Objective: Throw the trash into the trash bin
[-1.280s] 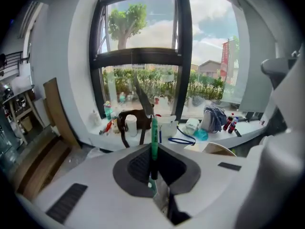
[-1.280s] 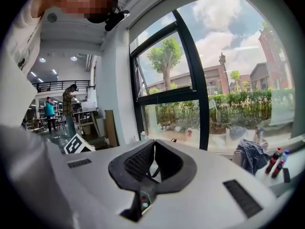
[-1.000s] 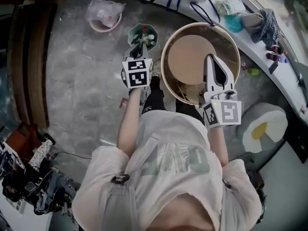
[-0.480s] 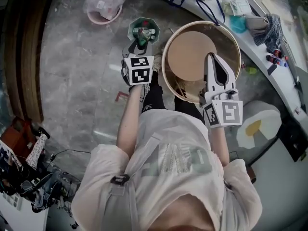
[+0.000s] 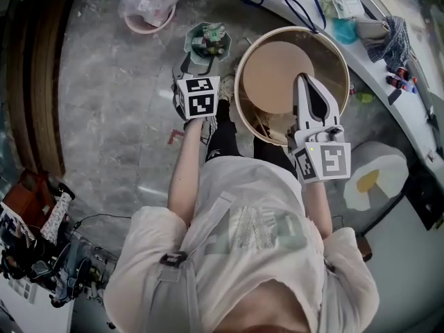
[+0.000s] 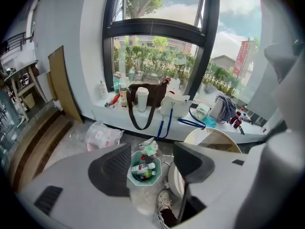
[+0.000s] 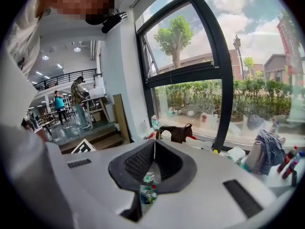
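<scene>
A teal octagonal trash bin (image 5: 207, 40) stands on the stone floor, holding bottles and wrappers; a crumpled paper (image 6: 149, 148) lies at its far rim. My left gripper (image 5: 200, 71) hangs just above the bin's near side. In the left gripper view the left gripper (image 6: 152, 156) frames the bin (image 6: 144, 168); its jaws have just been opening and stand open with nothing between the pads. My right gripper (image 5: 304, 83) reaches over the round wooden table (image 5: 326, 47). In the right gripper view the right gripper (image 7: 154, 147) is shut, pads meeting, nothing held.
A pink basin with a plastic bag (image 5: 146, 9) sits on the floor left of the bin. The curved window ledge (image 5: 388, 64) carries bags, cloth and small bottles. A white cushion with a yellow spot (image 5: 374, 179) lies at the right. The person's shoe (image 5: 225, 89) is beside the bin.
The left gripper's marker cube has dropped slightly and sits nearer the bin. Whatever was at the left jaws over the bin is gone from them. The right gripper stays over the table.
</scene>
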Demonstrator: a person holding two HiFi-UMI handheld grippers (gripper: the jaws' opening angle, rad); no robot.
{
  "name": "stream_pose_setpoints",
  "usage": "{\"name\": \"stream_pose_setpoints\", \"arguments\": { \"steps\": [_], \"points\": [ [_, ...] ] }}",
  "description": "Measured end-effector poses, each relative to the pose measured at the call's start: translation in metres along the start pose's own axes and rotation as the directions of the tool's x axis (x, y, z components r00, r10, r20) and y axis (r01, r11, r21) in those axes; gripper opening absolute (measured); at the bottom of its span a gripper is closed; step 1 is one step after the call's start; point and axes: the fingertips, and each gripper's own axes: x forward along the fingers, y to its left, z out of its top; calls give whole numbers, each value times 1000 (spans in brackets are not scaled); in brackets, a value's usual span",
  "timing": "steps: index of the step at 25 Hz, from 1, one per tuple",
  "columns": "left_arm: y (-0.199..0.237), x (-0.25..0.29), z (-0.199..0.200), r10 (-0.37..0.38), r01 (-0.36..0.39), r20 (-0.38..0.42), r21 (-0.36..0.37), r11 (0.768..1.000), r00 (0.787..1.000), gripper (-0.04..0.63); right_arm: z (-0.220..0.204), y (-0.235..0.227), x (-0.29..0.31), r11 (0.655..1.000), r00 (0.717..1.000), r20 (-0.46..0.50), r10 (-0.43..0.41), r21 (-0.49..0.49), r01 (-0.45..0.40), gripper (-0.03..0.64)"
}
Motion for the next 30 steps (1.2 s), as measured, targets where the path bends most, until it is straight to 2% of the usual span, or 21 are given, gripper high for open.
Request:
{"name": "stream_pose_setpoints", "arguments": {
  "steps": [16, 21, 25, 28, 30],
  "points": [
    [-13, -15, 14, -10, 10, 48, 0, 1000, 999, 268, 5, 10, -13, 1000, 999, 27, 18, -3, -17, 15],
    [-12, -30, 36, 37, -42, 116, 44, 998, 993, 267, 11, 11, -18, 1000, 998, 62, 22, -2, -22, 15],
    [-32, -56, 75, 0, -22, 225, 93, 995, 974, 264, 22, 5, -32, 1000, 994, 113, 7, -8, -6, 15],
    [-60, -83, 110, -39, -8, 315, 146, 989, 948, 195, 34, -6, -52, 1000, 986, 167, -23, 3, 23, 15],
    [-88, -104, 136, -79, 12, 384, 174, 985, 920, 135, 44, -19, -69, 999, 976, 212, -53, 15, 51, 15]
  ]
}}
